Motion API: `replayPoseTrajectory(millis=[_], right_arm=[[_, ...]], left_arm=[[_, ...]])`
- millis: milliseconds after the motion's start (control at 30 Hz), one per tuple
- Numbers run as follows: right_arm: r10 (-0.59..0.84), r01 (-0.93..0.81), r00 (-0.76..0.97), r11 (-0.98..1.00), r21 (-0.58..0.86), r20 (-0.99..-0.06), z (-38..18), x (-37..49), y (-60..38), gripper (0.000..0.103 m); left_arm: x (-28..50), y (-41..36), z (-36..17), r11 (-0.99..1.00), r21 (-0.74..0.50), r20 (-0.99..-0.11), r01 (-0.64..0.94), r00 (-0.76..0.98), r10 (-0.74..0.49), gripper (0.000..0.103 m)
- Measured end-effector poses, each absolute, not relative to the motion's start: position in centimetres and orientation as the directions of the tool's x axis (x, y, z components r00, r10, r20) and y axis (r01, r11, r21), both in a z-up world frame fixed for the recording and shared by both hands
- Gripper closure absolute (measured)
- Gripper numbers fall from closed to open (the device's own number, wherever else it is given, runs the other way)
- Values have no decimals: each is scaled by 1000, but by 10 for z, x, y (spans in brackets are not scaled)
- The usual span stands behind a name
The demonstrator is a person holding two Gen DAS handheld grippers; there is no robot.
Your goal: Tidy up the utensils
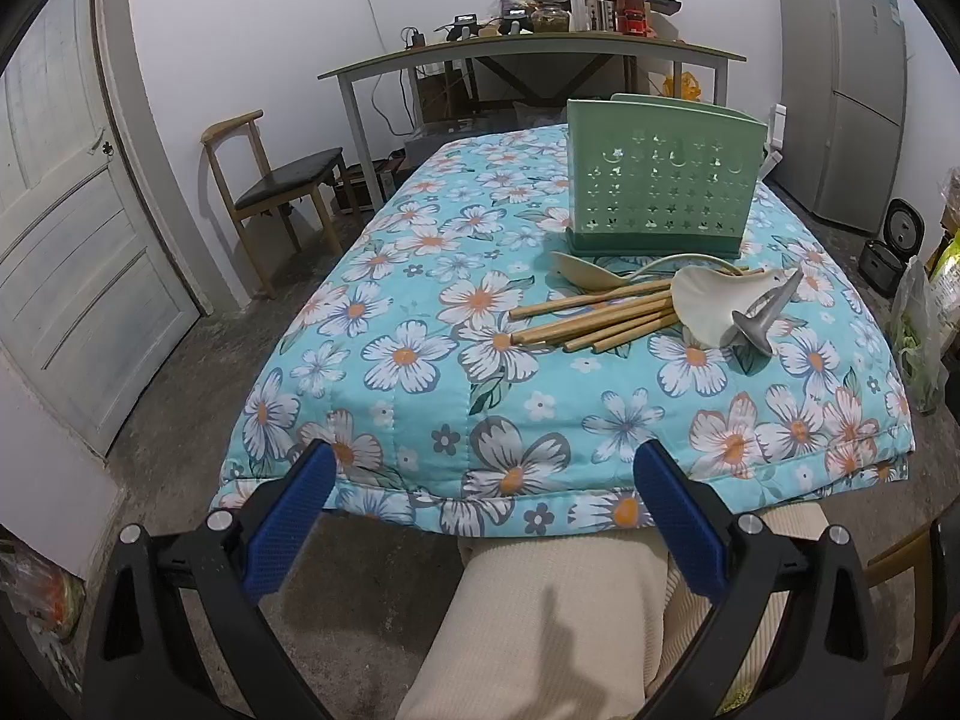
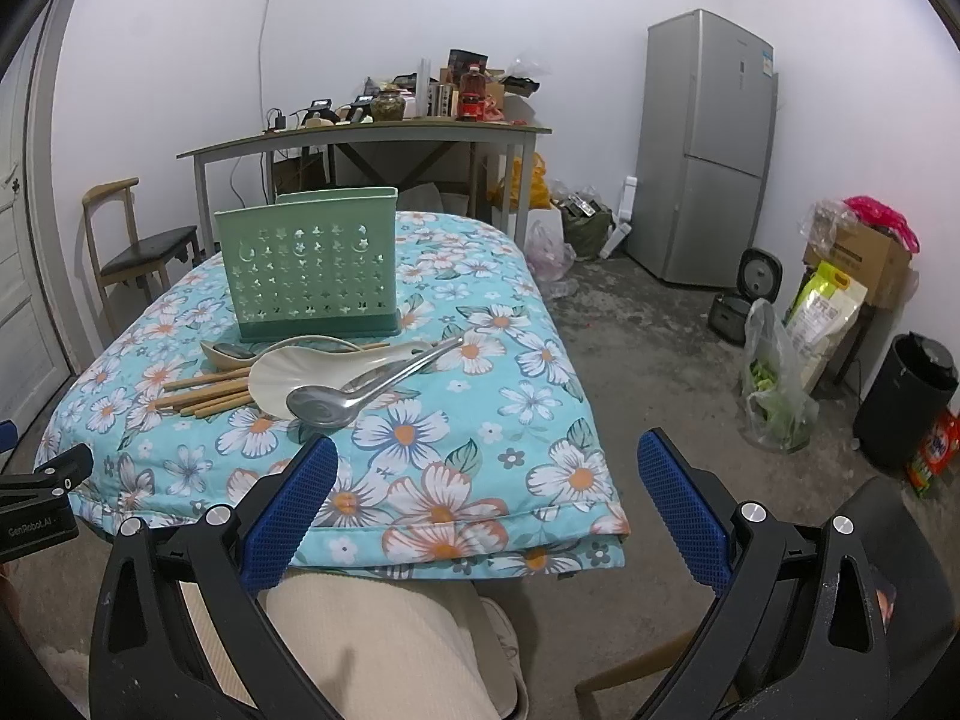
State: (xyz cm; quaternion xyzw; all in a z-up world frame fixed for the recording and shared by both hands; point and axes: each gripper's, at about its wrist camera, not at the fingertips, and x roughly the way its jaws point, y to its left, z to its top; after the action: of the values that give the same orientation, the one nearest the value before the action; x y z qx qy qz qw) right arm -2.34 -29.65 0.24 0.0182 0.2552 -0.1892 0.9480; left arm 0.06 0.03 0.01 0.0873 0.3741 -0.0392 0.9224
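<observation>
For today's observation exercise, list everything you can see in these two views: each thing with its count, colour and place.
Perforated plastic utensil holder: one, green, upright on the quilt's far half.
Wooden chopsticks: a bundle, tan, lying before the holder.
Ceramic soup spoon: one, white, on the chopsticks.
Metal spoon: one, silver, lying on the white spoon.
Plastic spoon: one, beige, nearest the holder.
Floral quilt: one, turquoise, covering the table.
Fridge: one, grey, back corner.
Left gripper: blue pads, open.
Right gripper: blue pads, open.
</observation>
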Motion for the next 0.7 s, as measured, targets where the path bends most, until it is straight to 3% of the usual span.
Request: replayPoseTrajectory(millis=[700], right_arm=[[-349, 368, 798, 928, -62, -491, 4, -24, -297, 7]], left_arm=[[-1, 5, -2, 981, 135, -700, 137, 715, -4, 6]])
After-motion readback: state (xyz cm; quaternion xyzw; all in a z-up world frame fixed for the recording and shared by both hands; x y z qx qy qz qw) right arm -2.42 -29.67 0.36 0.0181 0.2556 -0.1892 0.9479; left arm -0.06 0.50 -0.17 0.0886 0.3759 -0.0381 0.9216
